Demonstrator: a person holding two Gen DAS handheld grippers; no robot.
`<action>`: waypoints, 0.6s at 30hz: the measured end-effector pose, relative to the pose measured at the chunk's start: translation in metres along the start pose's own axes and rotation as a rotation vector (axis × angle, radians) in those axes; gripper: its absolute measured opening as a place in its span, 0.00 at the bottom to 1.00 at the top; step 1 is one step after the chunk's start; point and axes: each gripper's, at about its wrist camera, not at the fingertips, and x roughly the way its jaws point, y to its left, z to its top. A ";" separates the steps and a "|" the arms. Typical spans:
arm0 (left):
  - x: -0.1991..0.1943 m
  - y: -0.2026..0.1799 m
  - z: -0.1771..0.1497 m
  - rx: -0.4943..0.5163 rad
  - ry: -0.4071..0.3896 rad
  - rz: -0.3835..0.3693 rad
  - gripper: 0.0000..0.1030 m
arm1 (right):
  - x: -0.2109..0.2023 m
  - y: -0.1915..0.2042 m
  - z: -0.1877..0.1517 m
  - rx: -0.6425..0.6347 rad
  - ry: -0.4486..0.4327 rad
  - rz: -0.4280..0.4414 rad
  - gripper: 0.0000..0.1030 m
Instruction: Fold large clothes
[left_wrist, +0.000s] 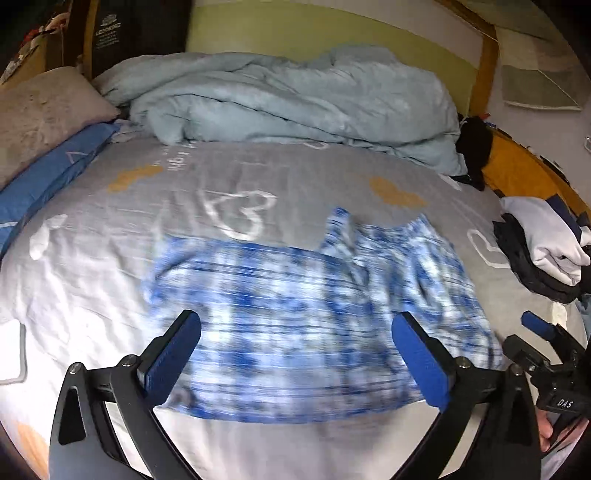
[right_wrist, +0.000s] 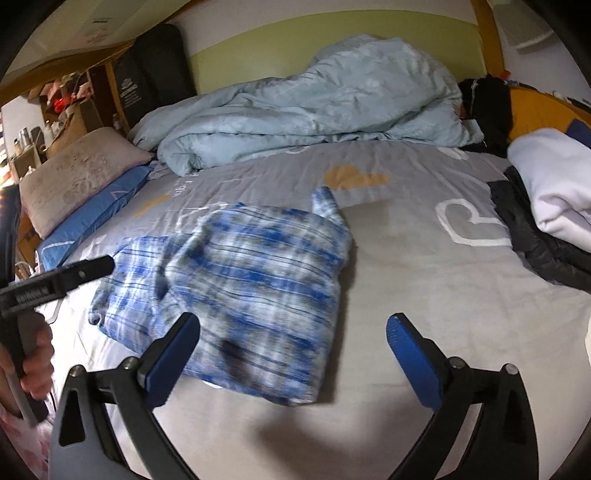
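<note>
Plaid shirt (right_wrist: 236, 288), soft, light and limp, lies ahead of the wide-open, empty left gripper (left_wrist: 295, 354) and right gripper (right_wrist: 293, 354); best pinched at an edge.

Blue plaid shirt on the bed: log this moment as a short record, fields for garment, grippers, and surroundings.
garment: blue plaid shirt, partly folded, lying on the grey bedsheet
left gripper: open, nothing between its pads
right gripper: open, empty, shirt's right edge below it
pile: folded clothes at the bed's right edge
back: light blue duvet, bunched
</note>
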 end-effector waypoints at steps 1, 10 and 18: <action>0.001 0.006 0.000 0.009 0.001 0.014 1.00 | 0.000 0.004 -0.001 -0.007 -0.004 -0.003 1.00; 0.012 0.062 0.002 -0.097 -0.007 0.062 1.00 | 0.014 0.017 -0.005 -0.052 0.004 -0.037 1.00; 0.018 0.105 -0.002 -0.242 -0.023 0.057 0.99 | 0.015 0.016 -0.008 -0.080 0.010 -0.062 1.00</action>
